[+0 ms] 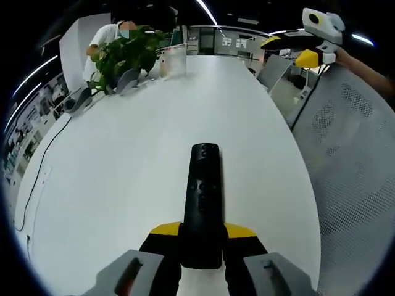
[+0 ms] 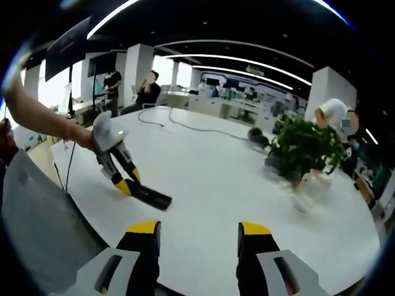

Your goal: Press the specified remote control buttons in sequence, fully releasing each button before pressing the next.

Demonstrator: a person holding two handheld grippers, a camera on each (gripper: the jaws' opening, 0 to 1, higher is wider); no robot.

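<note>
Remote control, black and slim, at lower centre of the left gripper view, lying lengthwise on the white table and pointing toward the top of the frame. Small round buttons show along its upper face. Its near end sits between the yellow-tipped jaws of the left gripper, which are closed against its two sides and pinch it.

At upper right of the same view, the right gripper hangs off the table's edge, above a grey perforated chair back; a person's arm extends behind it. A potted green plant stands at upper left, near the far side of the table, with a seated person behind it. A dark cable trails along the table's left margin.

In the right gripper view, the right gripper rises from the bottom edge with its yellow-tipped jaws spread well apart and nothing between them. At left centre, the left gripper is held in a person's hand, its tips clamped on one end of the remote control, which rests on the table. The plant stands at right of centre. A cable curves across the table's far portion toward the upper left.
</note>
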